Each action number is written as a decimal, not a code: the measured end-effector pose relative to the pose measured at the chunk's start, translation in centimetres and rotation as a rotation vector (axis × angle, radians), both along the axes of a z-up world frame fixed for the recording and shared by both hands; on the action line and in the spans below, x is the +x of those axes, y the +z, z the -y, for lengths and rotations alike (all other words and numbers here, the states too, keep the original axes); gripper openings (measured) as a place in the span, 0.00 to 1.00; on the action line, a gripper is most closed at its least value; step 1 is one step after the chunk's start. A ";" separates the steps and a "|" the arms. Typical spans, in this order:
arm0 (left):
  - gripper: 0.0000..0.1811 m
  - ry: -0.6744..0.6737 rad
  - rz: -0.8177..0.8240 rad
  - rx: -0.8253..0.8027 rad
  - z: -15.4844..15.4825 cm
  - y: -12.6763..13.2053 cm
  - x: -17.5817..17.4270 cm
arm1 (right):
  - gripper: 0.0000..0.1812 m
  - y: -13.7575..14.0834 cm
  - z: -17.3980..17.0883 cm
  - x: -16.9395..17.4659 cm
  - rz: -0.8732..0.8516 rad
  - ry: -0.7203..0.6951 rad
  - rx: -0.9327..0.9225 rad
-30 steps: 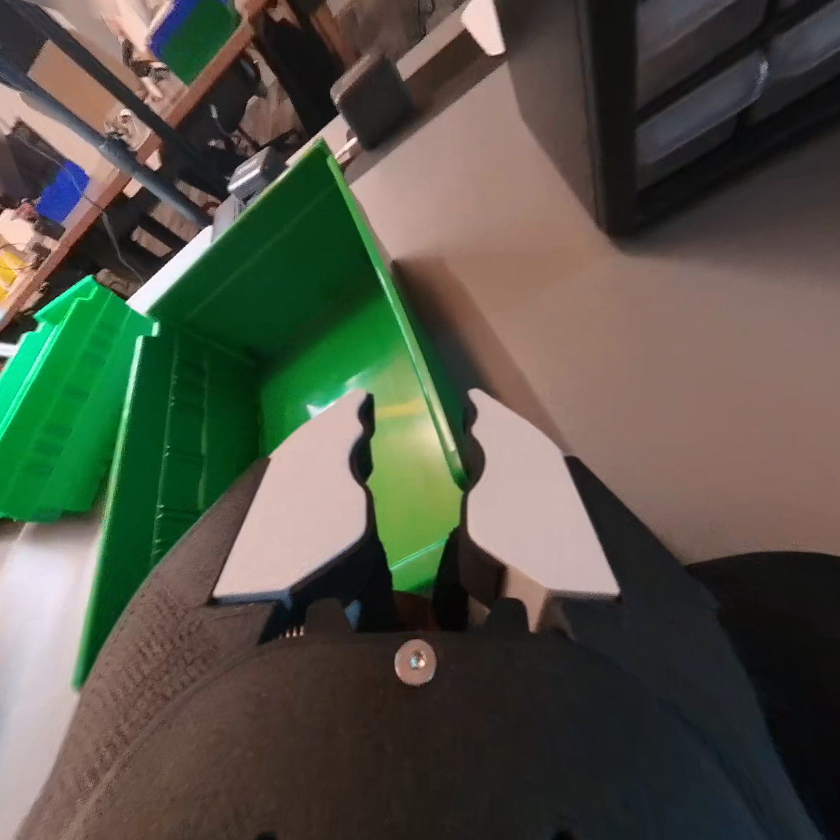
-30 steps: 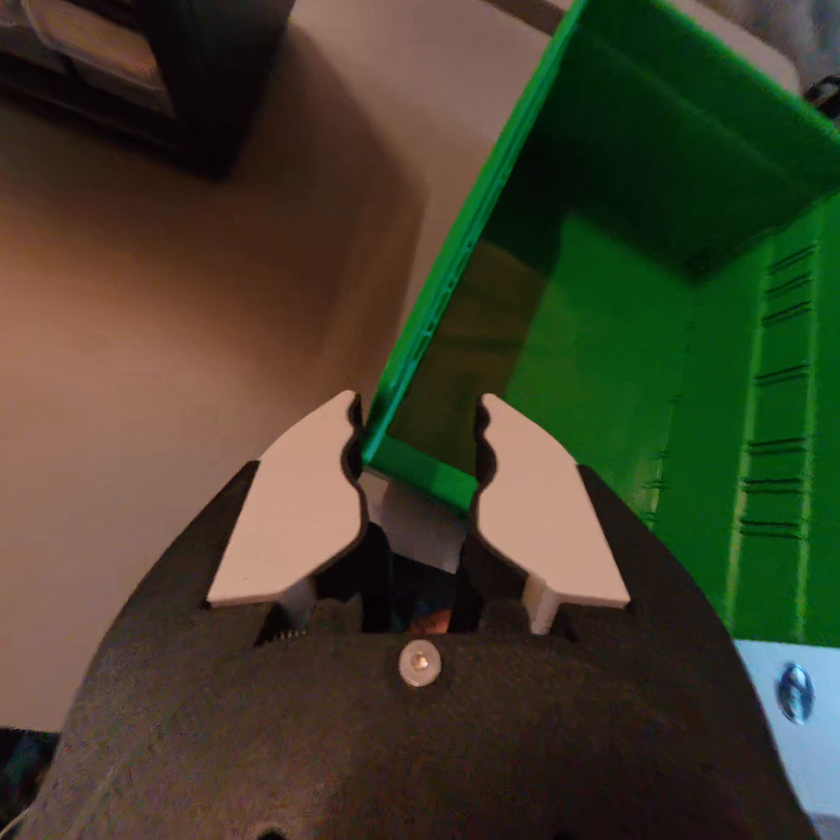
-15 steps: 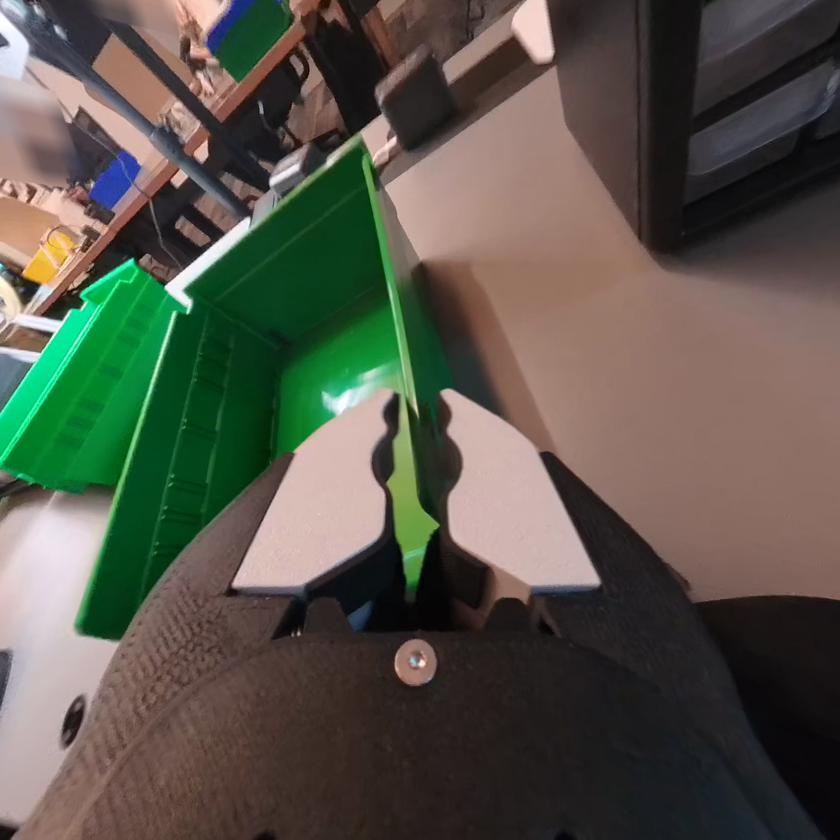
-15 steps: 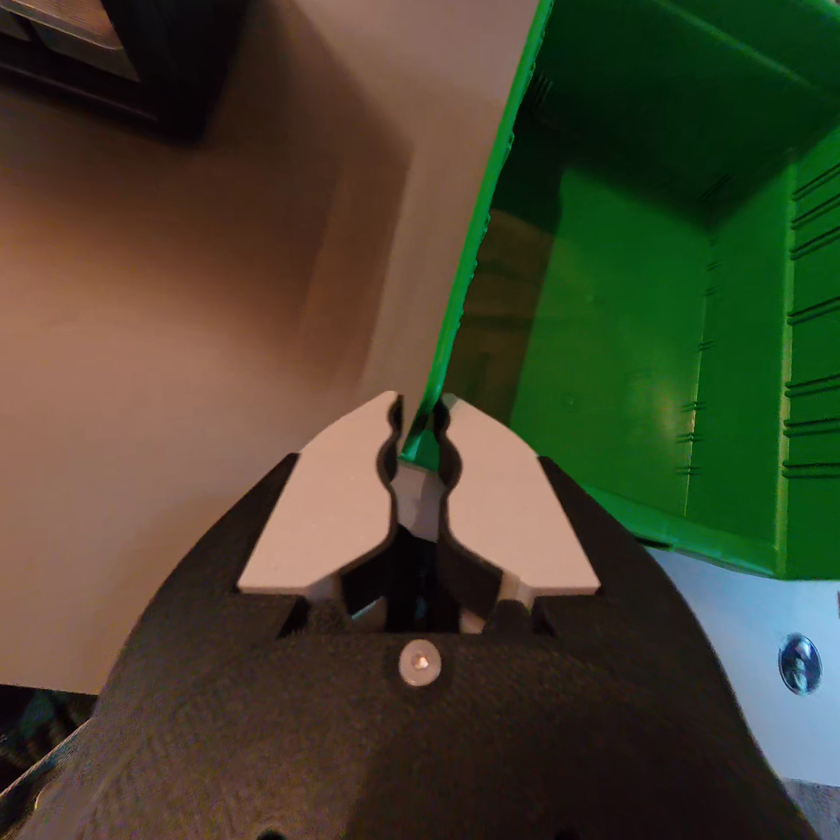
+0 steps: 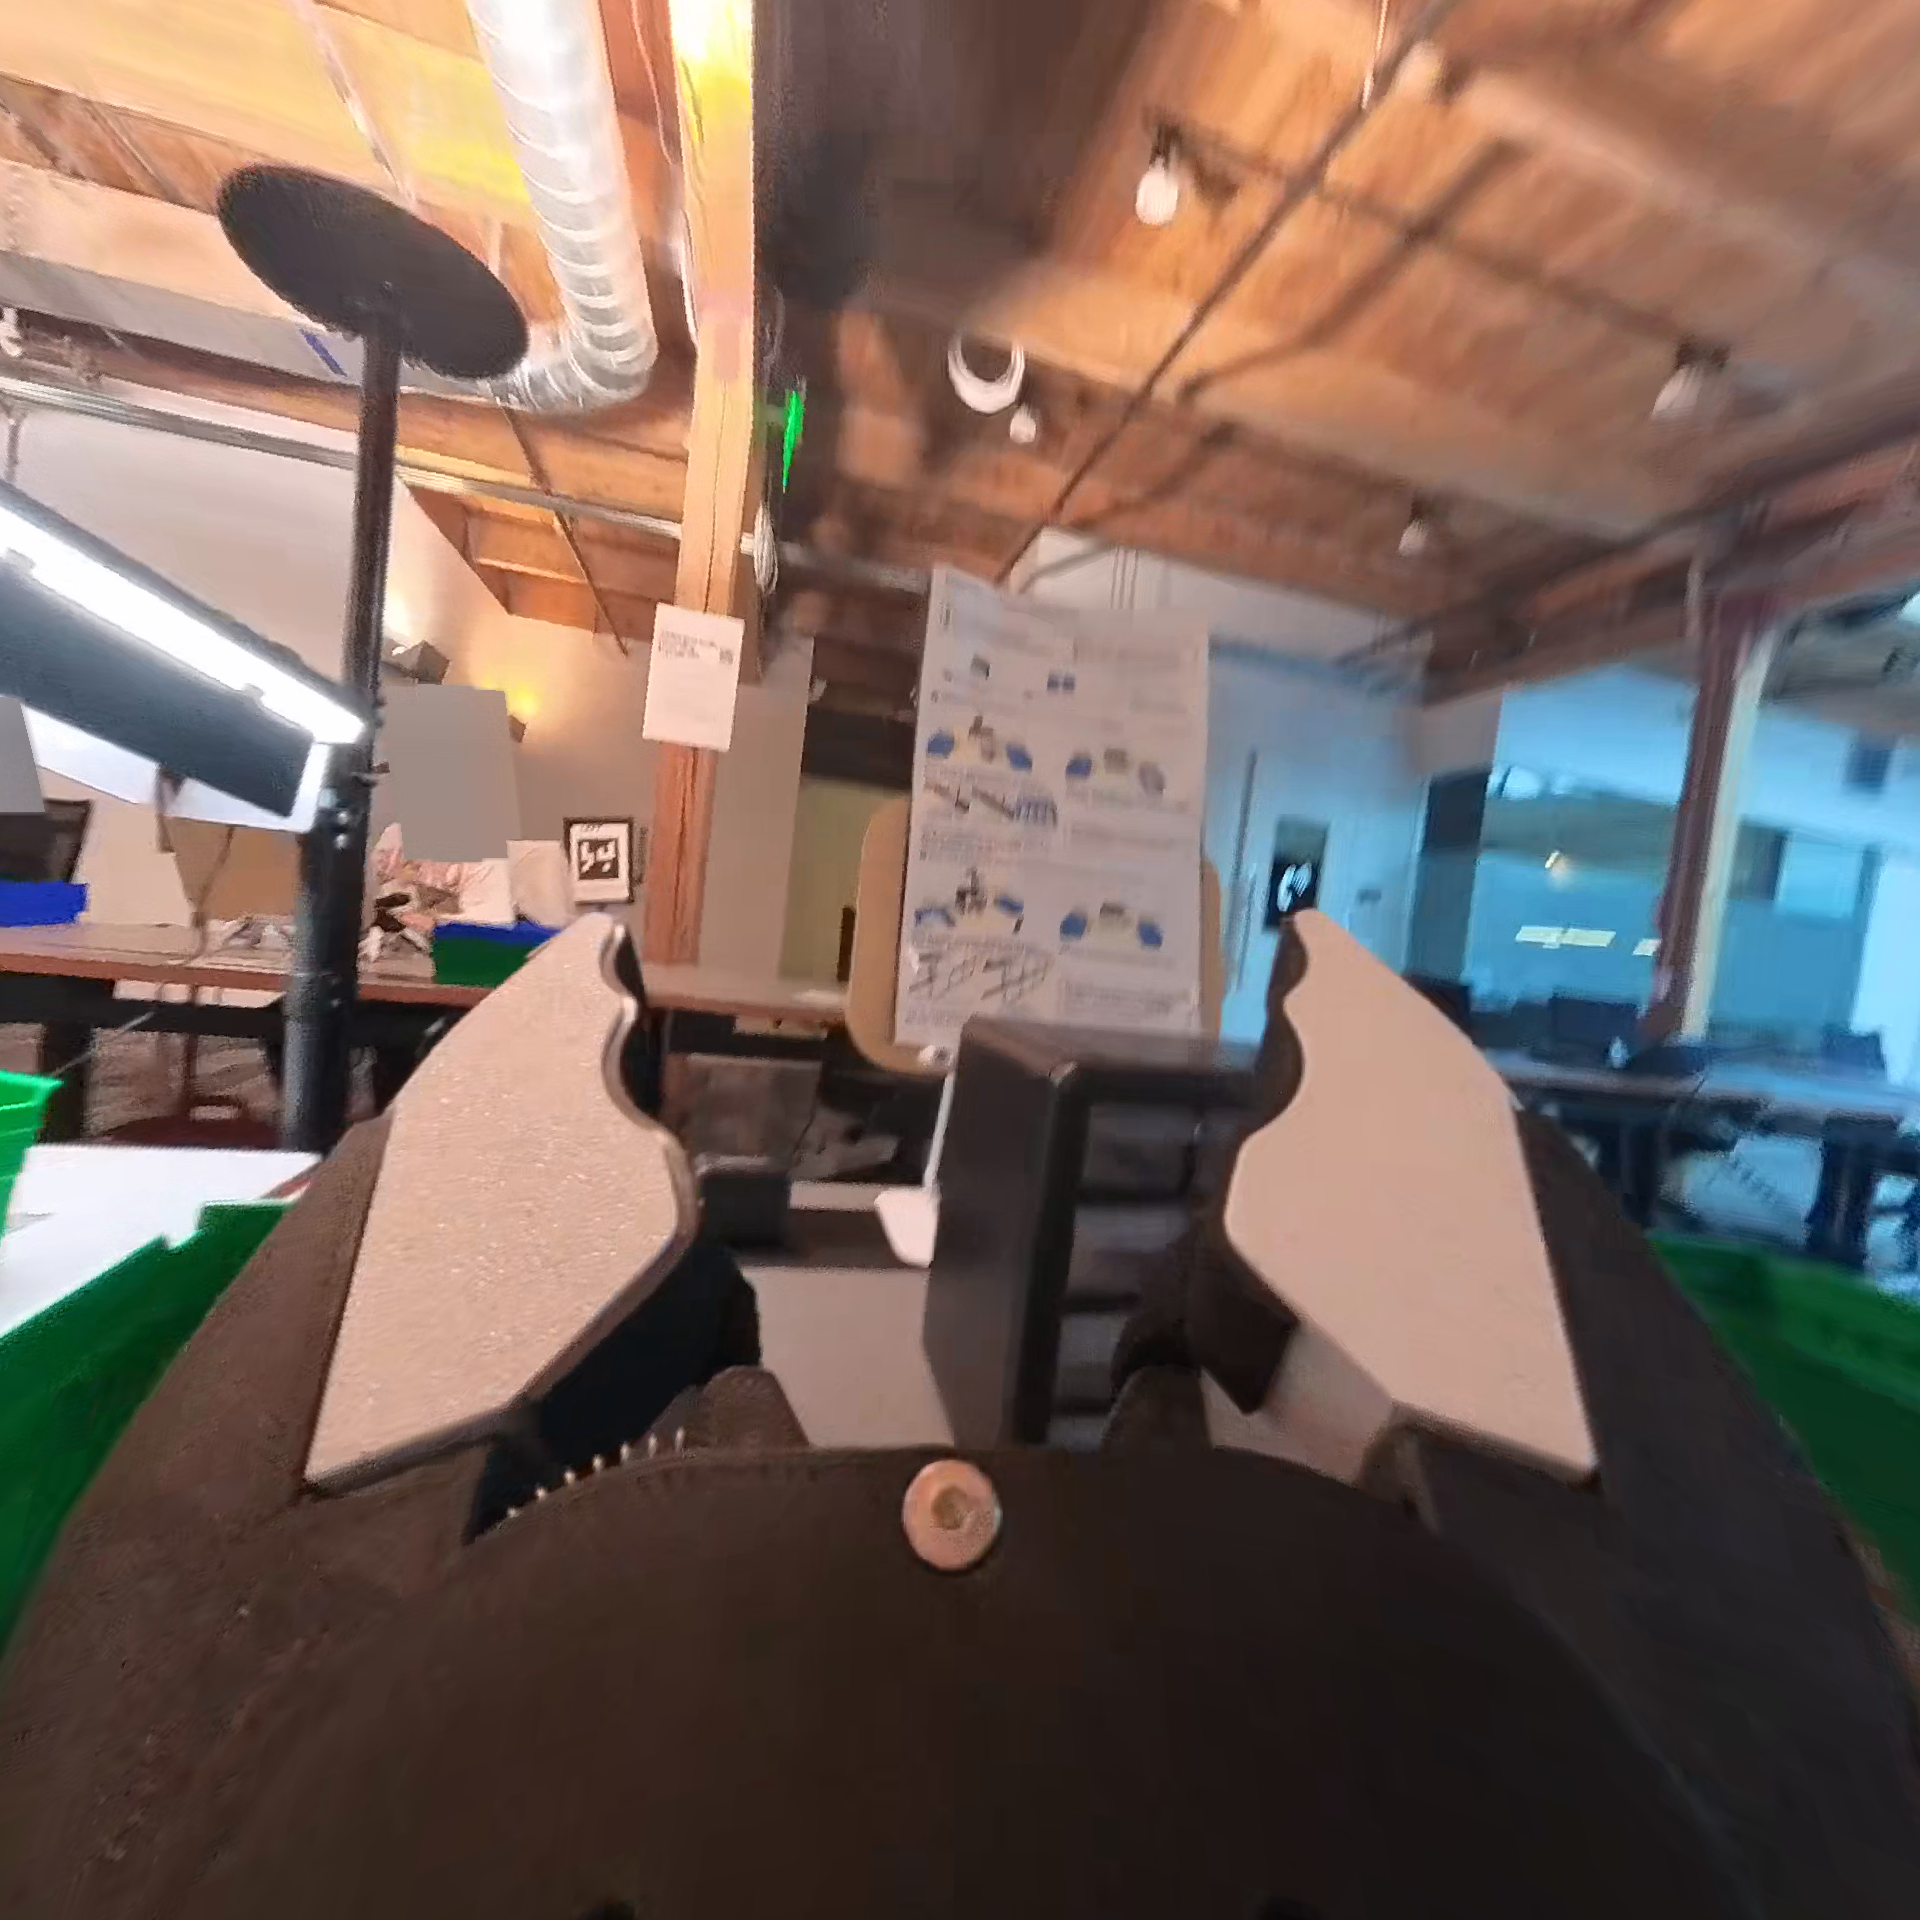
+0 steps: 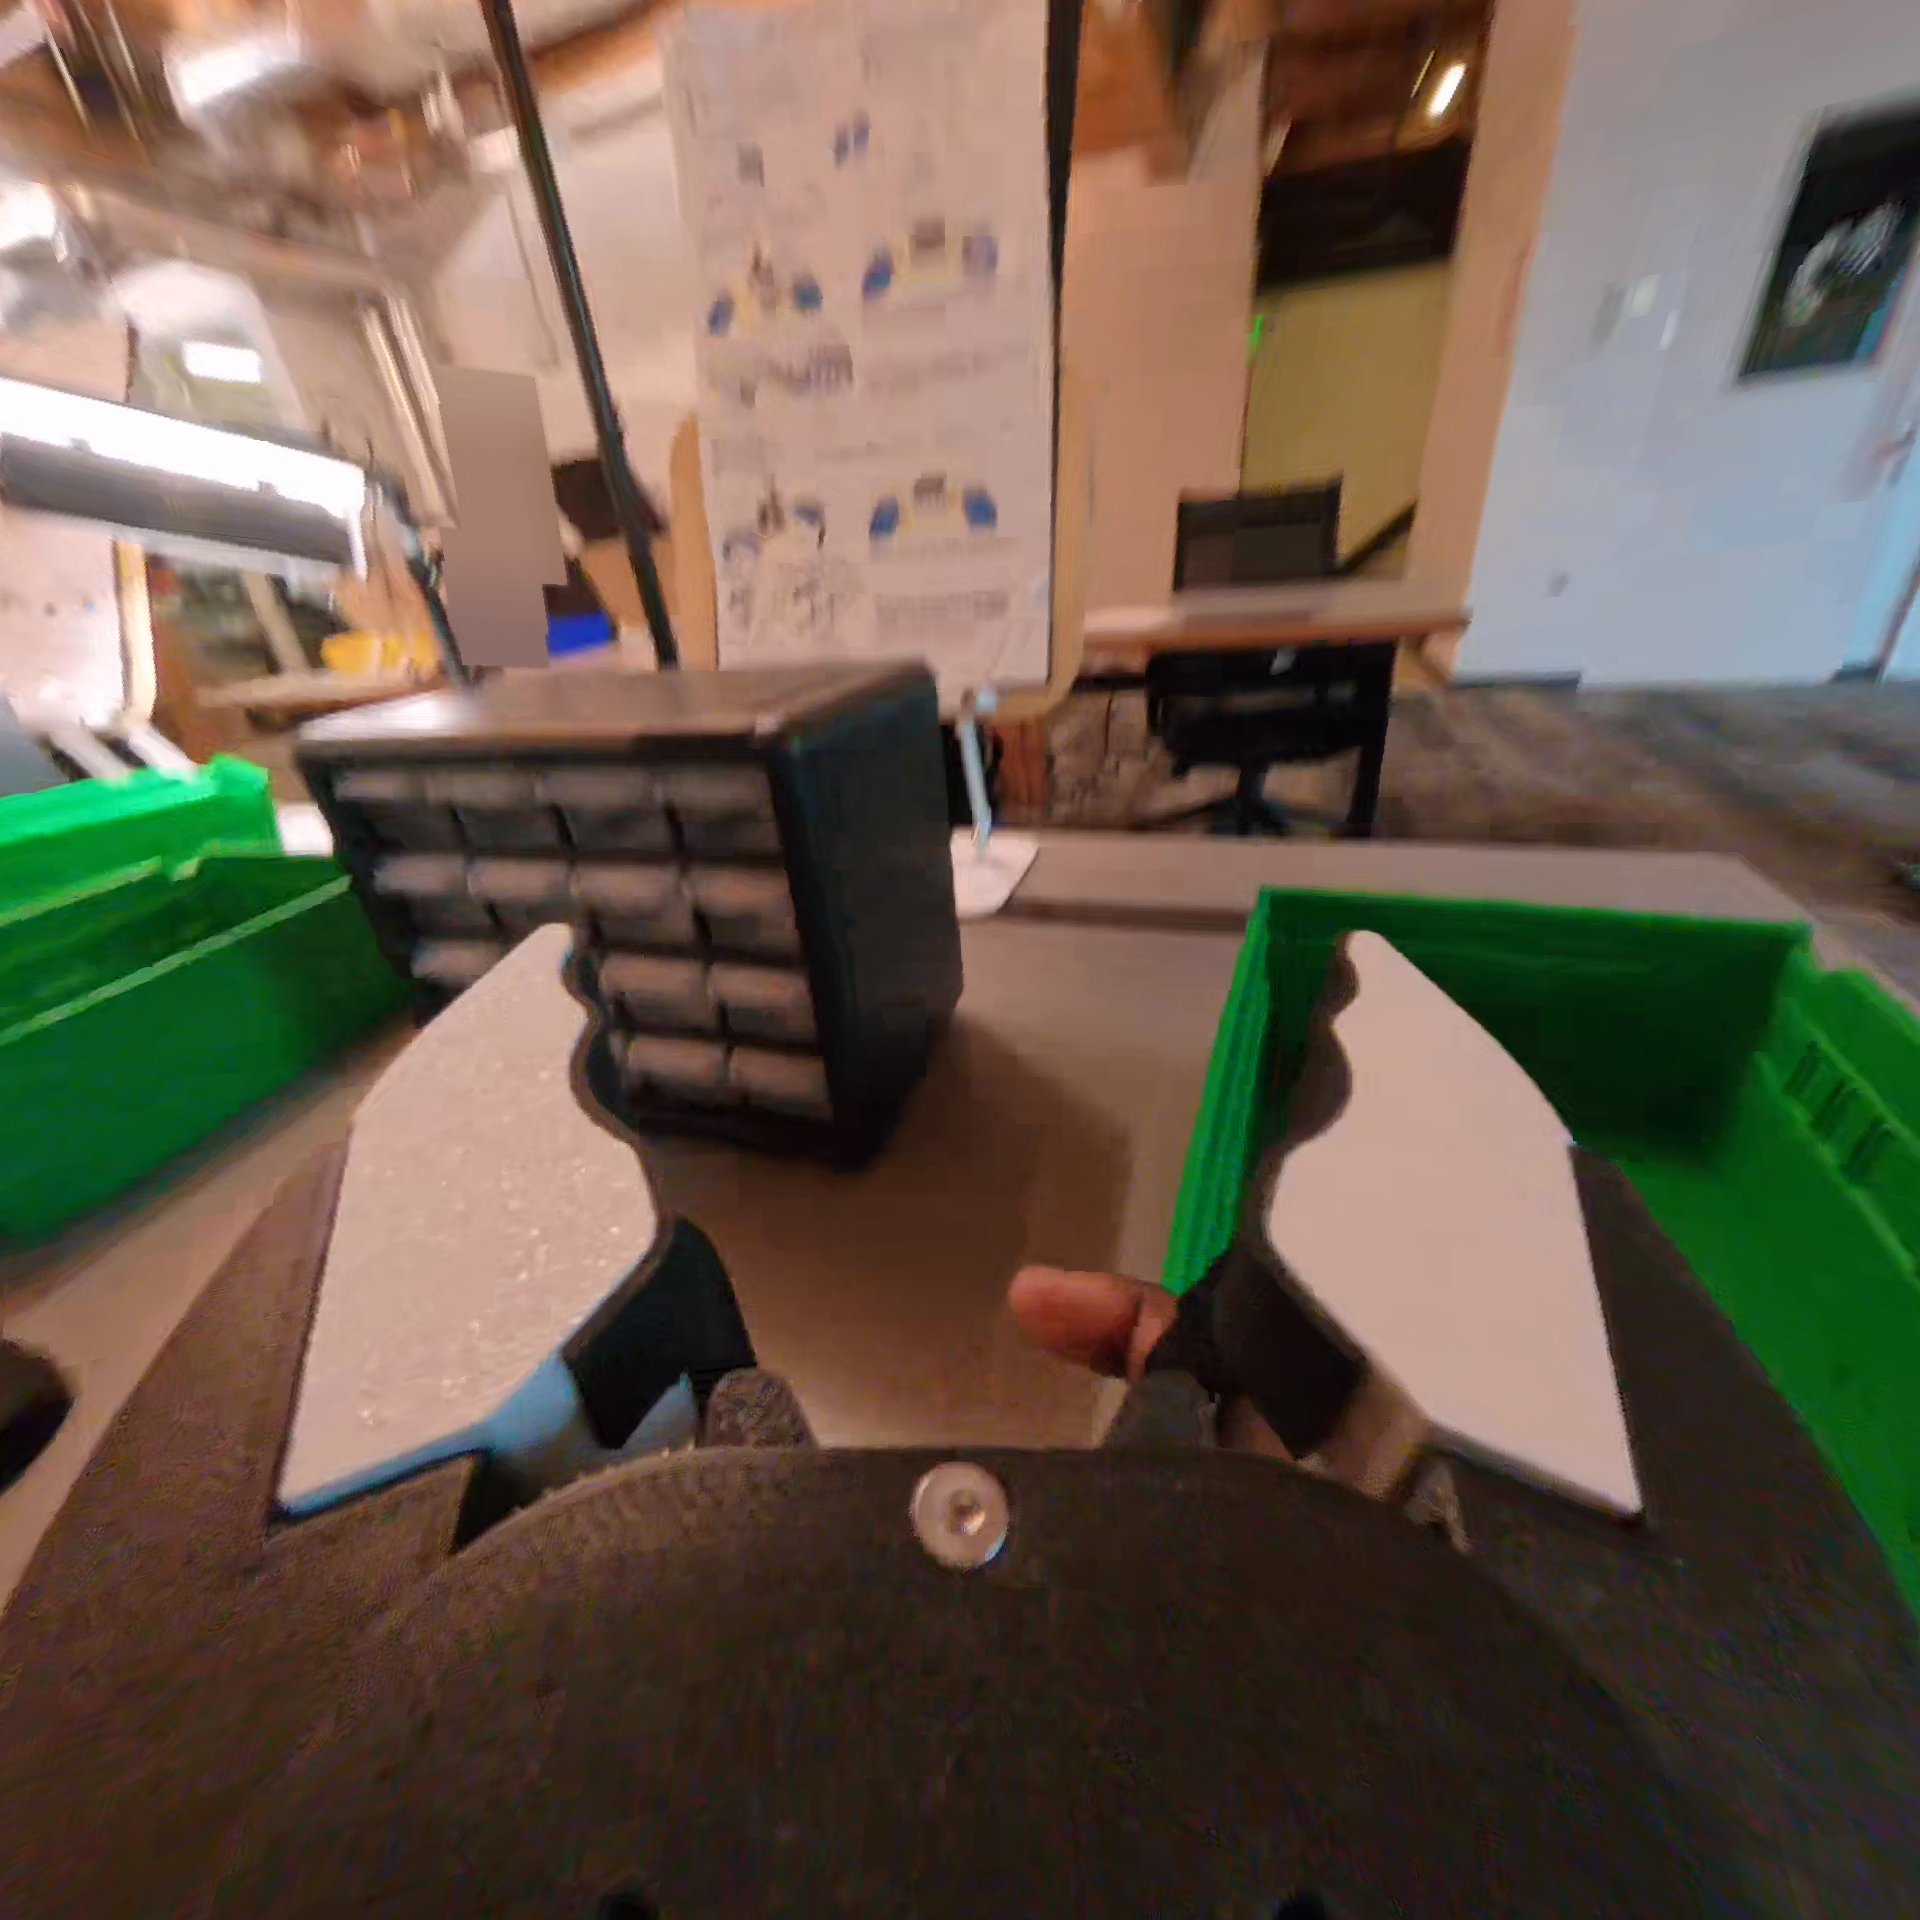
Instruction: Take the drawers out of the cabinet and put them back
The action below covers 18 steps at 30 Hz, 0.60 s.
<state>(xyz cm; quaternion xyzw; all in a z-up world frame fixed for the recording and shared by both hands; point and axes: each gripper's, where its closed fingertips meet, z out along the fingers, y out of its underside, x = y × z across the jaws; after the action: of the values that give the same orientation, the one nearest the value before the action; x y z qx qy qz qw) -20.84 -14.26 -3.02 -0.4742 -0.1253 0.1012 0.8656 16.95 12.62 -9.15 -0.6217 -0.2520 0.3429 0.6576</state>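
Left gripper (image 5: 951, 1049) gapes wide, empty. Right gripper (image 6: 961, 1039) likewise spread, empty. Black plastic multi-drawer cabinet (image 6: 727, 894) stands upright on grey counter (image 6: 1060, 1029), between green plastic bins (image 6: 1558, 997).

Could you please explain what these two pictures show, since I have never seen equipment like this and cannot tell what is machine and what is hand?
There is no robot here: a person holds a two-finger gripper in each hand, and each gripper carries a camera looking along its fingers. One picture comes from the left gripper, the other from the right gripper. Both are open and hold nothing. A fingertip of the person shows below the right one. On the grey table stands a black cabinet with many small pale drawers. Green bins sit on either side of it, one to the left and one to the right.
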 end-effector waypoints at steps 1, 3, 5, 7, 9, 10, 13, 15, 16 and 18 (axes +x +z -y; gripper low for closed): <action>0.65 0.001 0.018 0.041 0.5 0.4 -0.2 | 0.73 1.0 -0.2 0.5 -0.062 -0.038 0.052; 0.69 0.015 0.048 0.102 1.4 0.8 -0.8 | 0.77 2.7 0.0 1.5 -0.167 -0.080 0.132; 0.71 0.031 0.051 0.133 1.9 1.0 -1.1 | 0.80 2.9 0.3 1.2 -0.177 -0.053 0.125; 0.71 0.049 0.033 0.119 1.7 0.9 -1.1 | 0.80 2.7 0.3 1.0 -0.156 -0.057 0.137; 0.71 0.055 -0.002 0.088 1.3 0.8 -0.6 | 0.80 2.4 0.3 0.7 -0.113 -0.063 0.153; 0.71 0.067 -0.013 0.081 1.2 0.8 -0.5 | 0.80 2.3 0.2 0.6 -0.098 -0.072 0.158; 0.71 0.091 -0.052 0.086 1.2 1.0 0.0 | 0.80 2.5 0.0 0.9 -0.104 -0.114 0.178; 0.71 0.115 -0.073 0.076 1.2 1.0 0.1 | 0.80 2.8 -0.1 1.4 -0.127 -0.139 0.187; 0.71 0.126 -0.087 0.073 1.2 1.0 0.1 | 0.80 3.0 -0.1 1.6 -0.139 -0.144 0.191; 0.71 0.132 -0.109 0.059 1.0 1.0 0.4 | 0.80 3.3 0.0 1.8 -0.160 -0.141 0.194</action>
<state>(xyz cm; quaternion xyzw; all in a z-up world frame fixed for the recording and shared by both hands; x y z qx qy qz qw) -20.46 -15.28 -2.06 -0.4332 -0.1118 0.1800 0.8760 18.73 12.58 -5.87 -0.5419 -0.1864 0.3182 0.7552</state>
